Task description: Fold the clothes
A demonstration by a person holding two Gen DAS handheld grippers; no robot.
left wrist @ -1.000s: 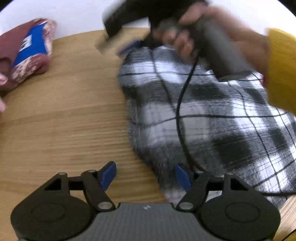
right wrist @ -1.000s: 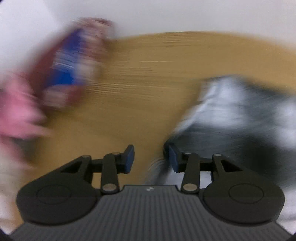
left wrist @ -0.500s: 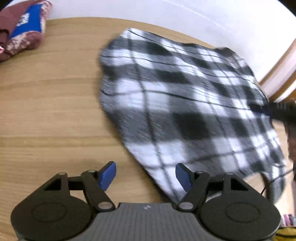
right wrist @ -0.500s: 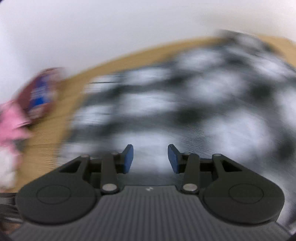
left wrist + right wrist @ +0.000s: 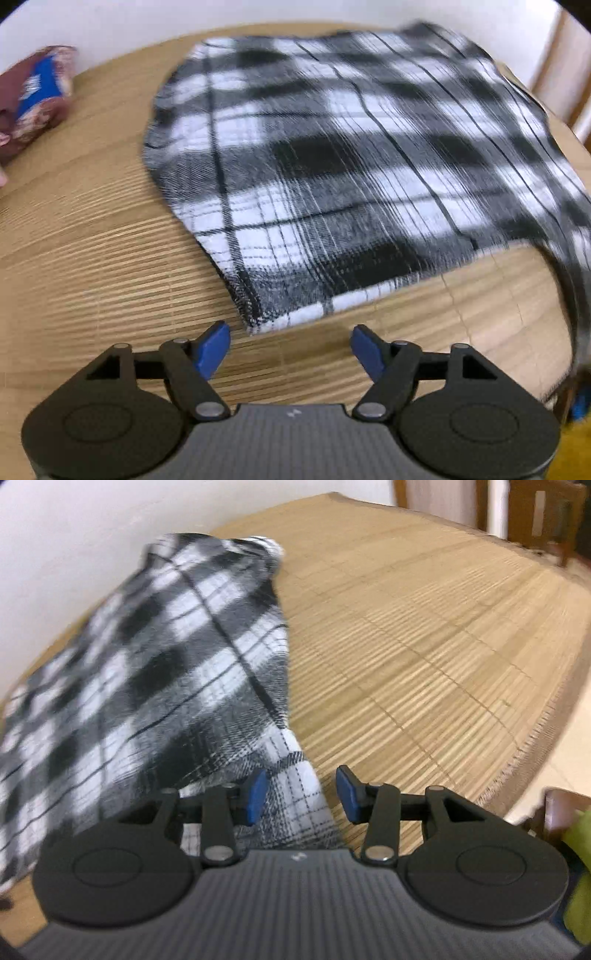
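Observation:
A black-and-white plaid cloth point(image 5: 332, 166) lies spread flat on the wooden table point(image 5: 92, 258). Its near corner ends just ahead of my left gripper point(image 5: 290, 345), whose jaws are opening, with only bare wood between the blue pads. In the right wrist view the same plaid cloth point(image 5: 147, 672) runs from the far wall down under my right gripper point(image 5: 301, 795). That gripper is open; the cloth's right edge lies beneath its left finger and partly in the gap, but the pads do not press on it.
A folded maroon garment with a blue patch point(image 5: 33, 92) sits at the table's far left. Bare wood point(image 5: 424, 646) stretches right of the cloth to the table's edge point(image 5: 535, 738). Wooden chairs point(image 5: 535, 513) stand beyond it, and a white wall lies behind.
The hand with the right gripper left the left wrist view and swept right across the cloth to its right edge. The cloth now lies flat. The left gripper backed off the corner and widened.

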